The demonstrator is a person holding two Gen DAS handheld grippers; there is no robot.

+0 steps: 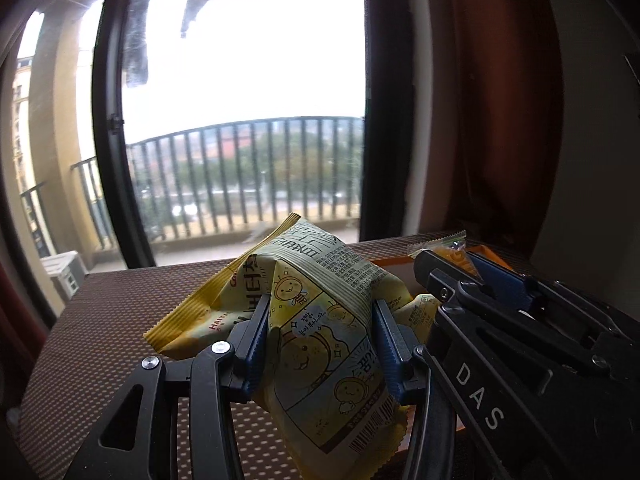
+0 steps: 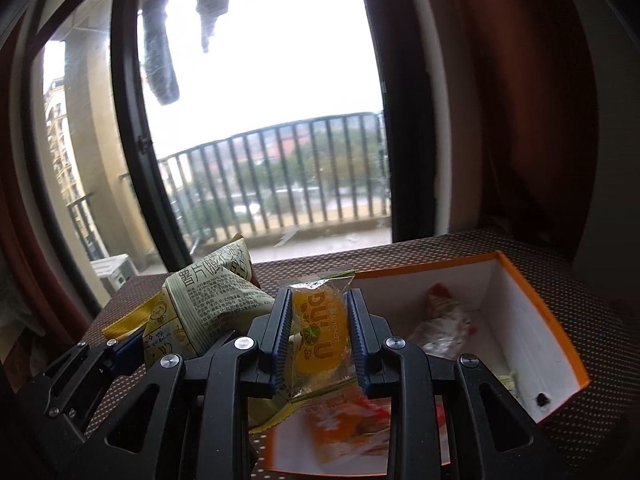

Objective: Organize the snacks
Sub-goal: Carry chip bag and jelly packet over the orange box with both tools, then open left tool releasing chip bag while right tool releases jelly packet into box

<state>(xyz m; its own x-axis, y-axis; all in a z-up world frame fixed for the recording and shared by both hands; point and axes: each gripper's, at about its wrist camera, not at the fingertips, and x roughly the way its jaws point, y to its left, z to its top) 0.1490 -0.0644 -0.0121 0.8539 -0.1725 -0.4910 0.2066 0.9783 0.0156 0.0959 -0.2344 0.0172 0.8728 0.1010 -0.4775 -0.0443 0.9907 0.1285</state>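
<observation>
My left gripper (image 1: 320, 320) is shut on a yellow chip bag (image 1: 316, 316) with cartoon faces and holds it above the table. The same bag shows at the left of the right wrist view (image 2: 208, 304). My right gripper (image 2: 318, 332) is shut on a small clear packet with an orange jelly (image 2: 320, 340), held above the near part of an open orange-edged white box (image 2: 532, 320). The right gripper (image 1: 472, 280) also shows at the right of the left wrist view, close beside the chip bag. A red-and-white wrapped snack (image 2: 444, 320) lies inside the box.
The brown woven table (image 1: 120, 312) runs up to a large window with a balcony railing (image 1: 248, 172) behind. A dark red curtain (image 2: 500, 100) hangs at the right. More wrappers (image 2: 344, 420) lie blurred in the box below my right gripper.
</observation>
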